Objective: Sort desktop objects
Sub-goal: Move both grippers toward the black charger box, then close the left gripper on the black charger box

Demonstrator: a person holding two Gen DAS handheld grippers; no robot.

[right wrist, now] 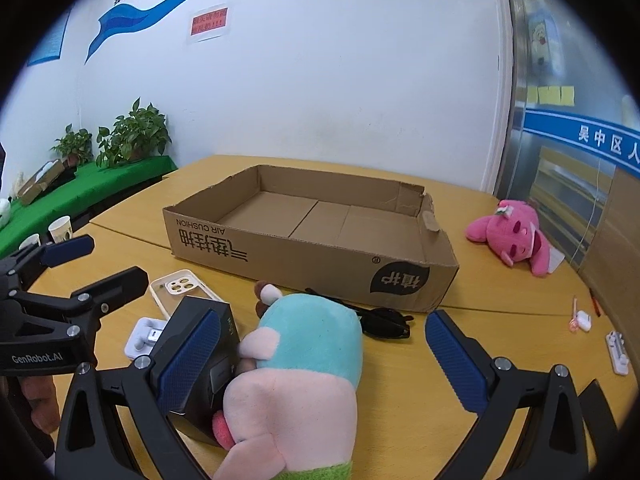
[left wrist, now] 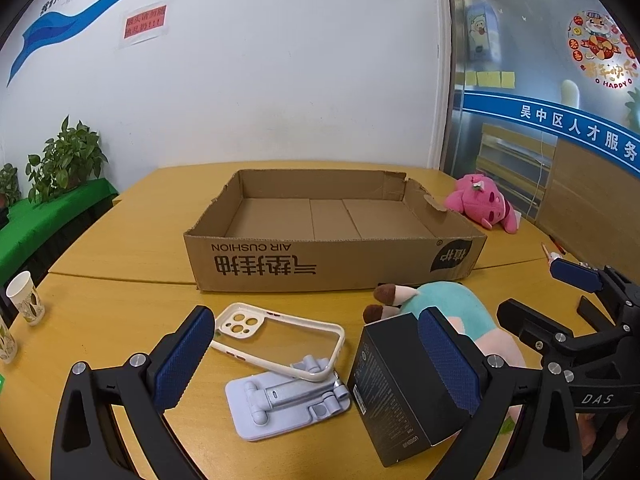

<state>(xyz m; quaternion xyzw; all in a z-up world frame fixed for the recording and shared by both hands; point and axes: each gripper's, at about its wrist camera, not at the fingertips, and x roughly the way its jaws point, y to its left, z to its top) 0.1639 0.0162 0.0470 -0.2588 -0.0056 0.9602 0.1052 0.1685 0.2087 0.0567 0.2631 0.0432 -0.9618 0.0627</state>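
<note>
An empty cardboard box point(left wrist: 320, 264) point(right wrist: 280, 256) lies open-topped mid-table. My left gripper point(left wrist: 316, 360) is open above a white phone case point(left wrist: 276, 340) and a pale lilac phone stand point(left wrist: 284, 404); its right finger overlaps a black carton point(left wrist: 400, 392). A teal-and-pink plush toy point(right wrist: 304, 360) lies between the spread fingers of my open right gripper point(right wrist: 322, 360), unclamped, with the black carton point(right wrist: 200, 340) against its left side. Each gripper shows in the other view: the right gripper point(left wrist: 548, 300), the left gripper point(right wrist: 96, 266).
A pink plush point(left wrist: 484, 200) point(right wrist: 516, 236) lies right of the box. Black sunglasses point(right wrist: 384, 320) sit before the box's front wall. Small white gadgets point(right wrist: 582, 320) lie at the far right edge. Paper cups point(left wrist: 26, 298) stand at the left edge; potted plants point(right wrist: 132, 132) sit beyond.
</note>
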